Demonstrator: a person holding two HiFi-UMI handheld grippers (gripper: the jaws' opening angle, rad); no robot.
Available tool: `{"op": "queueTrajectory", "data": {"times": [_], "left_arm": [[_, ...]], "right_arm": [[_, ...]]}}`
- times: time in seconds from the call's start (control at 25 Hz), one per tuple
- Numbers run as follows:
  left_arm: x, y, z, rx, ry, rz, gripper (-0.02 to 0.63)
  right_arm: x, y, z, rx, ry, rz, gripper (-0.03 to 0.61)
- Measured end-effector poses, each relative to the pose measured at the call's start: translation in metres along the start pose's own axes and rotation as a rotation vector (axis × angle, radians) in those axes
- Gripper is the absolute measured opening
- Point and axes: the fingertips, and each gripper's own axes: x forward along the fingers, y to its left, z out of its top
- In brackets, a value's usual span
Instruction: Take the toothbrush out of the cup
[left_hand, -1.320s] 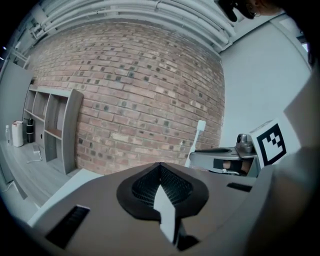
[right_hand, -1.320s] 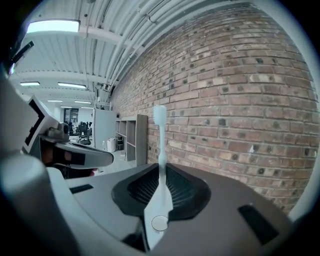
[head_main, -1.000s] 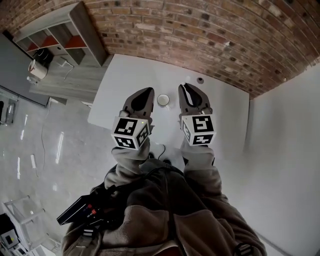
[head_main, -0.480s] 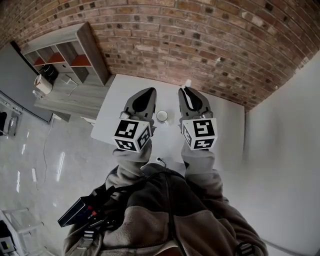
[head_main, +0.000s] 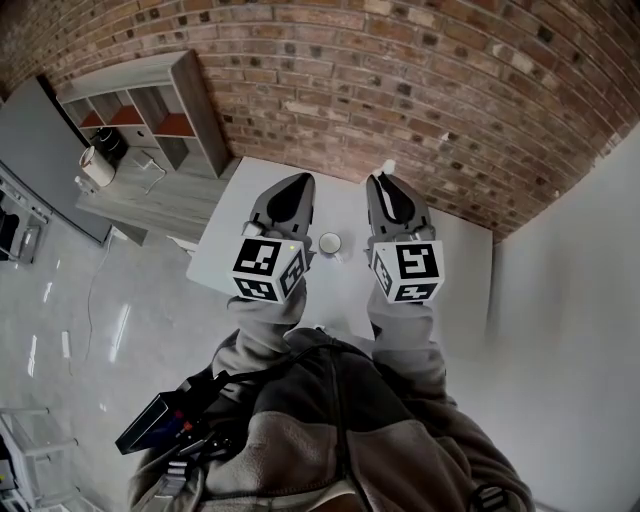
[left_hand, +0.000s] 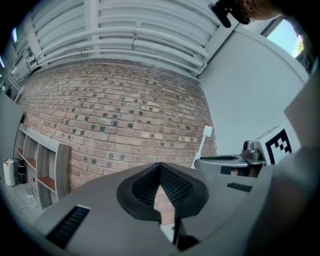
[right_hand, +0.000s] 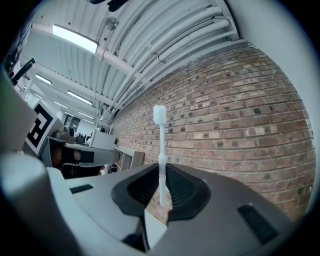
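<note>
A white toothbrush (right_hand: 160, 150) stands upright between the jaws of my right gripper (right_hand: 161, 172), which is shut on its handle, bristle head up. In the head view its head (head_main: 388, 167) pokes out past the right gripper (head_main: 386, 182), above the table. The small white cup (head_main: 330, 243) stands on the white table (head_main: 460, 260) between the two grippers, and nothing shows inside it. My left gripper (head_main: 296, 183) hovers left of the cup, its jaws shut on nothing (left_hand: 160, 167). In the left gripper view, the toothbrush (left_hand: 202, 145) and the right gripper (left_hand: 235, 162) show at the right.
A brick wall (head_main: 400, 90) runs behind the table. A grey shelf unit (head_main: 150, 110) stands to the left of it, with a low bench holding small items beside it. A plain white wall (head_main: 570, 300) closes the right side. The person's sleeves and jacket fill the lower head view.
Both grippers have lifted and tilted up toward the wall. The toothbrush head now shows above the right gripper, and the cup sits lower between the two grippers.
</note>
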Motion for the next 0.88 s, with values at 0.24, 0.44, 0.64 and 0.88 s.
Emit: {"op": "queueTrajectory", "data": {"times": [0.24,0.44,0.64,0.88], "left_arm": [[-0.002,0.005,0.004,0.023,-0.008,0.020,0.003],[0.000,0.014,0.001,0.027,0.008,0.046,0.003],[0.006,0.012,-0.005,0.037,0.030,0.033,0.003],[0.011,0.013,-0.009,0.026,0.044,0.025,0.003]], "right_arm": [[0.007,0.003,0.006,0.003,-0.030,0.011,0.041],[0.011,0.003,0.010,0.002,-0.044,0.018,0.041],[0.015,0.003,0.010,-0.012,-0.046,0.022,0.041],[0.017,0.001,0.010,-0.025,-0.039,0.019,0.040]]}}
